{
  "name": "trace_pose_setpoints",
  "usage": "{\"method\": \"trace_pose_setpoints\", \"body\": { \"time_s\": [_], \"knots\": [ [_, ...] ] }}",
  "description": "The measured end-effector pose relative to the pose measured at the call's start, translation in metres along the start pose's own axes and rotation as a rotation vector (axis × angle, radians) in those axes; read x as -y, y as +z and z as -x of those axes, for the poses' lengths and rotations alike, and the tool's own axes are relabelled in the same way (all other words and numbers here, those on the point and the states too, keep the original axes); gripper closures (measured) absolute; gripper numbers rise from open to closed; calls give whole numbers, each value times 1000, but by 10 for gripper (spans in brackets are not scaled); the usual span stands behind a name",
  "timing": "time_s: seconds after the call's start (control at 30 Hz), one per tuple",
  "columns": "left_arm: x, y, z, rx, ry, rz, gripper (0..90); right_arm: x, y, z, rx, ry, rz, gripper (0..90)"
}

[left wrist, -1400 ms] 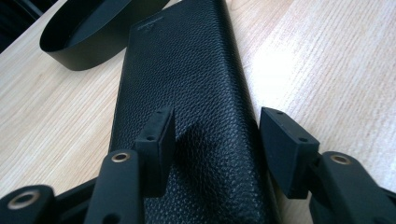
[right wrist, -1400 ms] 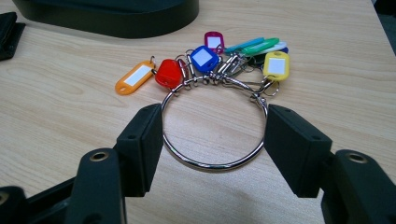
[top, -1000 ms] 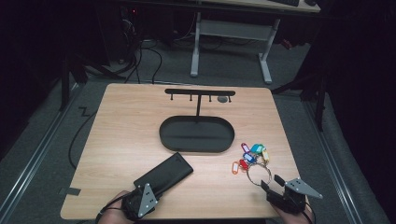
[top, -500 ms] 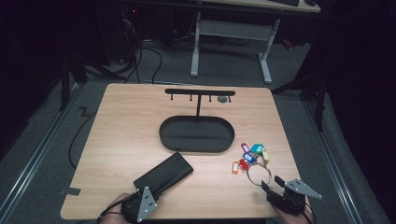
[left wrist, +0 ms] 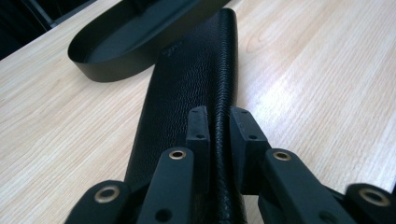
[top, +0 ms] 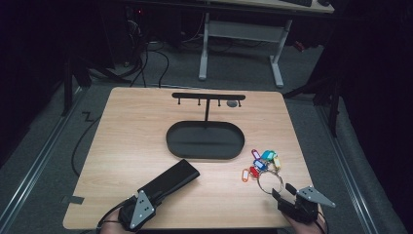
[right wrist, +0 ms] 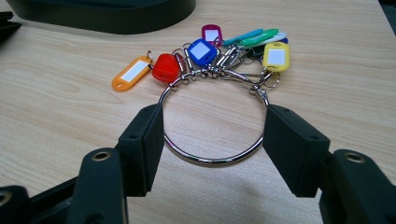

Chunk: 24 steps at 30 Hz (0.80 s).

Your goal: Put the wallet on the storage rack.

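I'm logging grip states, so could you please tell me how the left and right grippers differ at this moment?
The left gripper has its jaws shut on the edge of the black leather case; the right gripper has its jaws open wide, either side of the metal key ring, not clamping it. Both sit low at the table's near edge.

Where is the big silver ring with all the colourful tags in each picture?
High view: the big silver metal key ring with colourful plastic tags lies at lower right, near the right gripper.
Left gripper view: not in it.
Right gripper view: ring at centre, between the open fingers.
Shared landmark: the black oval tray.
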<state>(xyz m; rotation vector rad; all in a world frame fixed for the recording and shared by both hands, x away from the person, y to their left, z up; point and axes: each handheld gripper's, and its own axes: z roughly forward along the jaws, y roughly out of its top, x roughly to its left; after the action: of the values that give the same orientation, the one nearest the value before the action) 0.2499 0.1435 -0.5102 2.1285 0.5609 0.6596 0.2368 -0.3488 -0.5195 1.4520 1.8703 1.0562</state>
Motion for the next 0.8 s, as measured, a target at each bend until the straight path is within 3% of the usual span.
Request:
{"method": "trace_pose_setpoints", "body": {
  "time_s": [0.07,0.47,0.8],
  "knots": [
    [0,-2,-4,8,-37,19,797,0,0,0,-1,2,-2,393],
    [1,-11,-13,45,-109,60,799,-1,6,-3,-12,-4,-13,395],
    [1,-18,-23,68,-197,116,803,-1,2,-2,-15,-6,-5,399]
  ]
}}
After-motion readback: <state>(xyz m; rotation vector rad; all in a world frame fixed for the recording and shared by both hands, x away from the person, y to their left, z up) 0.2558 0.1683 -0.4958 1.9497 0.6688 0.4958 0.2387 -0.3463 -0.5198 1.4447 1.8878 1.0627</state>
